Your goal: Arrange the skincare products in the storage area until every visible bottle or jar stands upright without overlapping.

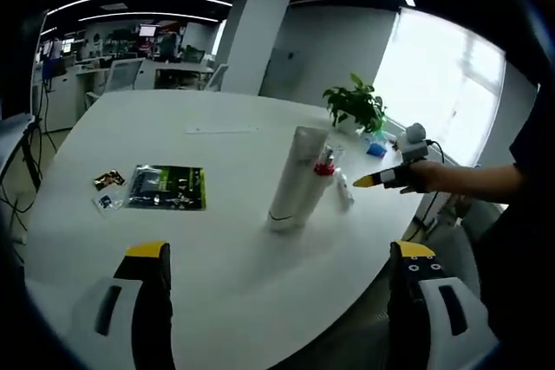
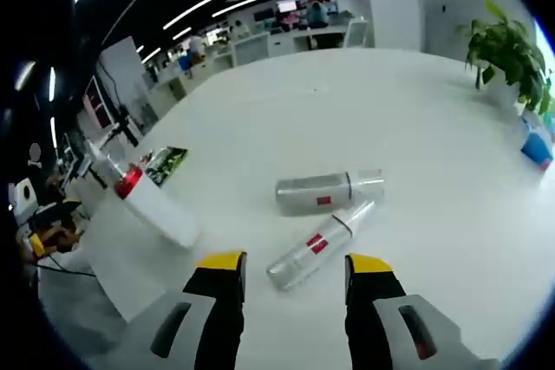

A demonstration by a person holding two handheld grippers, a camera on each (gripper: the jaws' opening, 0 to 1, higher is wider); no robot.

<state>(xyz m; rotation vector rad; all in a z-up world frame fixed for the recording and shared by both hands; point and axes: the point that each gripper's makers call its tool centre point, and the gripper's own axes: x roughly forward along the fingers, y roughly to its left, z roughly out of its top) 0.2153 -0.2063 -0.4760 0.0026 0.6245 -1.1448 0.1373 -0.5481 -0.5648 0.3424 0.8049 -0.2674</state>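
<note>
Right gripper (image 2: 293, 270) hangs open, empty, just short of a slim tube (image 2: 316, 245) lying flat beside a stubby bottle (image 2: 328, 191) on the white table (image 2: 416, 119). Left gripper (image 1: 282, 257) is open too; beyond it a tall white bottle (image 1: 297, 179) stands upright.

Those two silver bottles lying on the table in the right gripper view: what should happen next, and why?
Probably ease the open right gripper forward onto the nearer slim bottle. It lies flat just ahead, close beside the stubbier bottle, and both must end upright.
</note>
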